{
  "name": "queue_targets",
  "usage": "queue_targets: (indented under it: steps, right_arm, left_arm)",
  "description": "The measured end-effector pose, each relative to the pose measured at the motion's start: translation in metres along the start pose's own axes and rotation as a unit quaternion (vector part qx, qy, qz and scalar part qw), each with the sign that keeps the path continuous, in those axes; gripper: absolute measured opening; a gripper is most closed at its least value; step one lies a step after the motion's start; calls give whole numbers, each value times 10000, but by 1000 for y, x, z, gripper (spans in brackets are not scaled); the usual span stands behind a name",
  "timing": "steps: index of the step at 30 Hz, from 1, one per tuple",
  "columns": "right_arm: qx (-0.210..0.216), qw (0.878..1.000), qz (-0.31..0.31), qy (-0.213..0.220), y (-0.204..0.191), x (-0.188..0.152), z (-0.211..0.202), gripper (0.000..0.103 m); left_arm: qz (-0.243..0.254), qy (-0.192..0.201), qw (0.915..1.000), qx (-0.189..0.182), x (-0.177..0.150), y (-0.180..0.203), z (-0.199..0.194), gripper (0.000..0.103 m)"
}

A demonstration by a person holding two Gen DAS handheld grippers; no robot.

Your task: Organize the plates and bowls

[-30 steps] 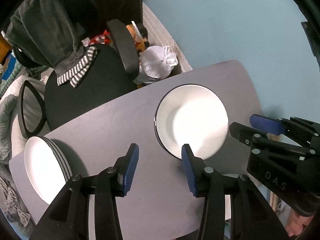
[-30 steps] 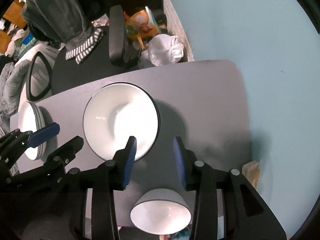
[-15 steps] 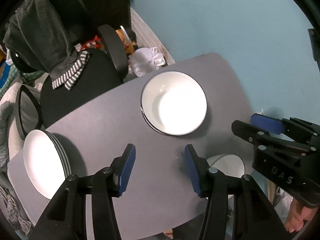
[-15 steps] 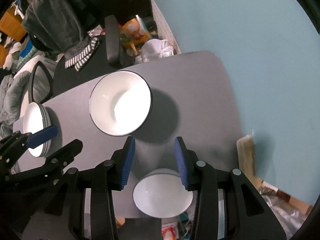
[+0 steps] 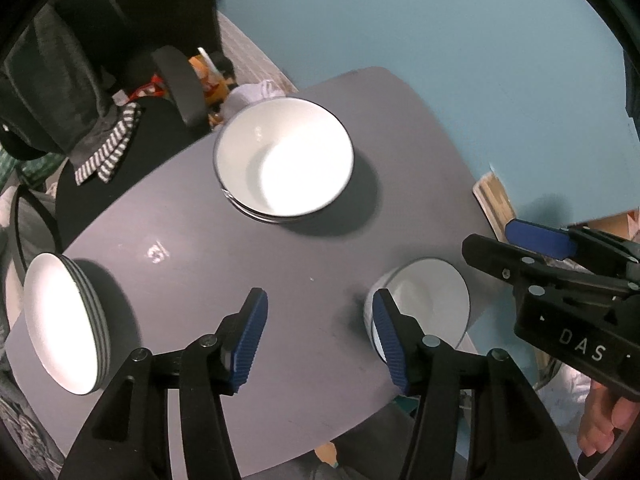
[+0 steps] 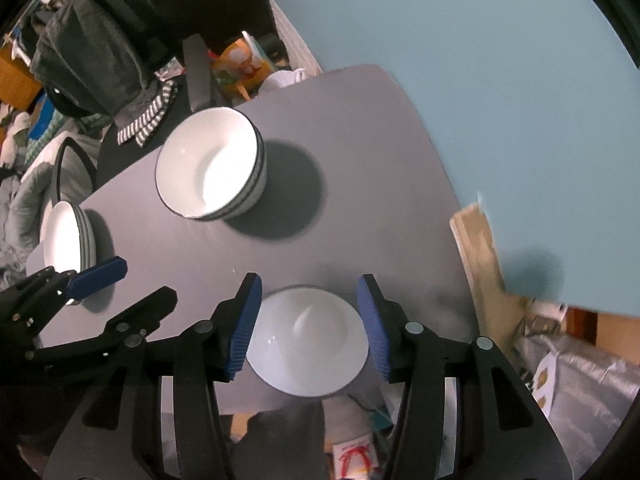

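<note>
Both grippers' fingers (image 6: 250, 320) wider, farther back.

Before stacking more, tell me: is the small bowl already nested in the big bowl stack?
No, the small bowl sits alone on the table, apart from the big bowl stack.

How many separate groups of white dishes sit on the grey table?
3: a bowl stack at the far middle, a plate stack at the left edge, one small bowl at the near edge. Stacked pieces can't be counted exactly.
</note>
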State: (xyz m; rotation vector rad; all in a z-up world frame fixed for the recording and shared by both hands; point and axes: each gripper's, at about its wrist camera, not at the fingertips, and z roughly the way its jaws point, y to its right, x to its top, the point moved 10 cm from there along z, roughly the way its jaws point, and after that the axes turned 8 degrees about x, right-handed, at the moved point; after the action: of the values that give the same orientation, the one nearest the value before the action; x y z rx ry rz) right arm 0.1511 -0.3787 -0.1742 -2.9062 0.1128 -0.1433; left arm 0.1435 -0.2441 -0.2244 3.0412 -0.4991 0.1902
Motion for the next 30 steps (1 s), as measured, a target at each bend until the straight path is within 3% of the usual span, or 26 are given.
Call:
queue_targets:
  steps: [18,30]
  right_arm:
    - [138,9977,630,-203,48,-48,28,49]
    - [223,9962,805,-256,64,-66,61,49]
  left_arm:
    - [443,-357,9982,-186,-25,44,38,56]
    - [391,-653,9969,-177,-37,46,74,56]
